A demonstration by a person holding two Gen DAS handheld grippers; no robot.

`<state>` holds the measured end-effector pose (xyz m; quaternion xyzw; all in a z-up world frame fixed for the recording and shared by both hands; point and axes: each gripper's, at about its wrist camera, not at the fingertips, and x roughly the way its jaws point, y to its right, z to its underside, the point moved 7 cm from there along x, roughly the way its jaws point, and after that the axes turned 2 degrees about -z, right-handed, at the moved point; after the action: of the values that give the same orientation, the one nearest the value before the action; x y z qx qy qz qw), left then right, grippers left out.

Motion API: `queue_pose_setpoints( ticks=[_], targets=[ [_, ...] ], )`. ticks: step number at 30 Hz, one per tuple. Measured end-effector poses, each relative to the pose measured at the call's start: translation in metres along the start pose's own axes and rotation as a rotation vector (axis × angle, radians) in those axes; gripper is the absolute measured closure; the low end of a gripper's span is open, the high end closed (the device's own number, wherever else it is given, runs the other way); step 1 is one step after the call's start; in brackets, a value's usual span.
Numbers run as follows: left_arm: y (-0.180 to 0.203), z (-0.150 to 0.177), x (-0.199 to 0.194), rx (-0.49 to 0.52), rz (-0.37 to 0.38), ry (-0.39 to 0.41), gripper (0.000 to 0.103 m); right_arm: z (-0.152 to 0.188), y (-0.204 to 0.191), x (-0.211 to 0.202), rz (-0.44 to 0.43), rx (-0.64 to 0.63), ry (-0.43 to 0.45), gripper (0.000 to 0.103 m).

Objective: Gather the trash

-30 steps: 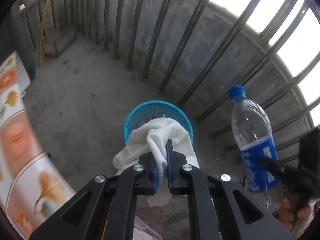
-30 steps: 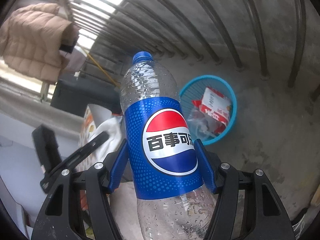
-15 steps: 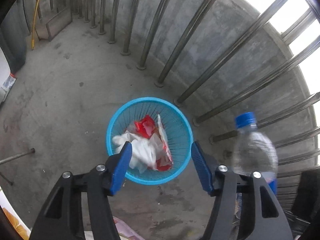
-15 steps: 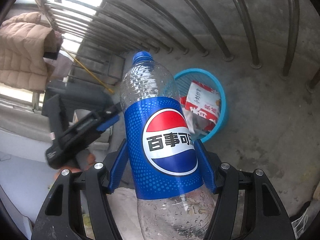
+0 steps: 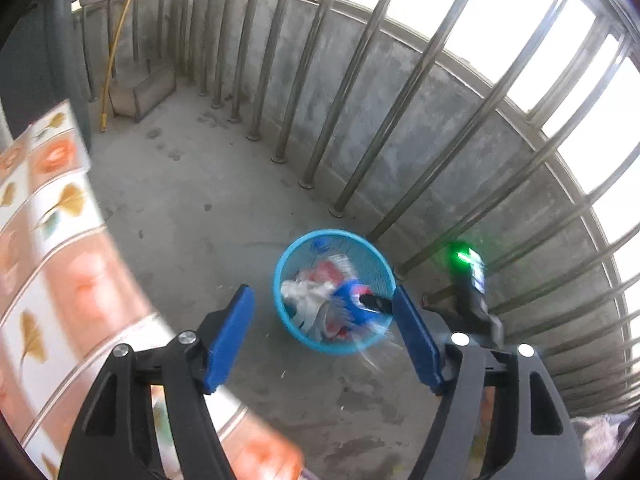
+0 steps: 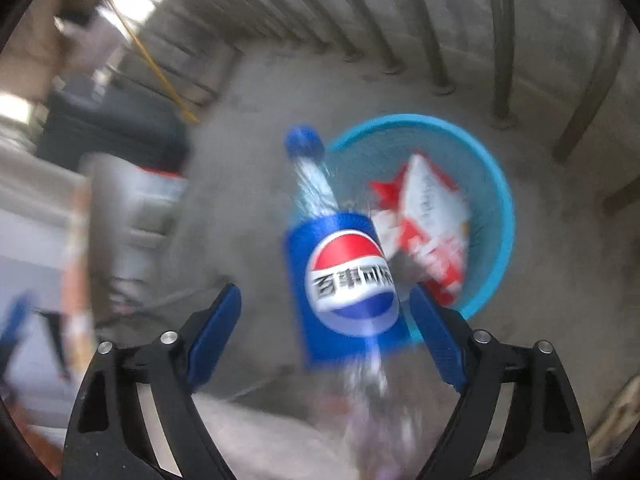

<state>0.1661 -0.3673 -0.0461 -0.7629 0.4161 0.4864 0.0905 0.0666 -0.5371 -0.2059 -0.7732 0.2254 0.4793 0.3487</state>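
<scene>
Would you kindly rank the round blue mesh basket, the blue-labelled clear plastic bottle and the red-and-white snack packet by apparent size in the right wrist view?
1. Round blue mesh basket and blue-labelled clear plastic bottle: similar spans, unranked, since the blurred bottle is much nearer the camera.
2. Red-and-white snack packet: smallest.

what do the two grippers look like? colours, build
Both match: left gripper and right gripper have black plastic linkage arms with triangular cutouts, silver round pivot bolts, and flat blue pads on the fingers. Seen from the left wrist view, the right unit's black body carries a lit green indicator light. No cables or sleeves visible.
</scene>
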Motion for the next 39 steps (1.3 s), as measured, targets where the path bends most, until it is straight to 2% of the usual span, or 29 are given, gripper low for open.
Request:
queue_pose_setpoints(
  ticks=[3, 7, 10, 14, 20, 25, 30, 33, 34, 35, 37, 39],
  targets=[
    [-0.013, 0.022, -0.025, 0.004, -0.014, 0.021, 0.033, 0.007, 0.006, -0.008, -0.003, 0.032, 0.036, 0.021],
    [-0.027, 0.056, -0.057, 0.076, -0.109, 0.100, 0.029, 0.023, 0.010, -0.035, 0.033, -0.001, 0.114, 0.021],
    [-0.029, 0.074, -0.069, 0.090, -0.123, 0.113, 0.029, 0.038, 0.017, -0.065, 0.065, -0.017, 0.172, 0.021],
    [-0.032, 0.091, -0.099, 0.080, -0.108, 0.191, 0.023, 0.054, 0.014, -0.101, 0.080, -0.041, 0.250, 0.021],
    [-0.046, 0.109, -0.156, 0.036, -0.159, 0.336, 0.006, 0.081, -0.030, -0.166, 0.030, -0.159, 0.358, 0.020],
    [-0.059, 0.125, -0.206, -0.045, -0.206, 0.442, 0.006, 0.109, -0.090, -0.226, -0.032, -0.332, 0.507, 0.010],
    [-0.077, 0.148, -0.248, -0.159, -0.331, 0.514, 0.006, 0.148, -0.151, -0.269, -0.099, -0.490, 0.632, 0.008],
    [-0.092, 0.162, -0.263, -0.227, -0.444, 0.549, 0.006, 0.167, -0.181, -0.283, -0.105, -0.558, 0.689, 0.008],
    [-0.097, 0.167, -0.264, -0.243, -0.522, 0.541, 0.006, 0.167, -0.184, -0.282, -0.111, -0.569, 0.702, 0.008],
    [-0.100, 0.171, -0.263, -0.247, -0.562, 0.532, 0.006, 0.175, -0.193, -0.283, -0.115, -0.593, 0.723, 0.008],
    [-0.105, 0.177, -0.259, -0.256, -0.627, 0.512, 0.006, 0.186, -0.204, -0.282, -0.094, -0.649, 0.744, 0.008],
    [-0.110, 0.184, -0.254, -0.306, -0.672, 0.482, 0.006, 0.193, -0.215, -0.271, -0.025, -0.706, 0.735, 0.008]
  ],
)
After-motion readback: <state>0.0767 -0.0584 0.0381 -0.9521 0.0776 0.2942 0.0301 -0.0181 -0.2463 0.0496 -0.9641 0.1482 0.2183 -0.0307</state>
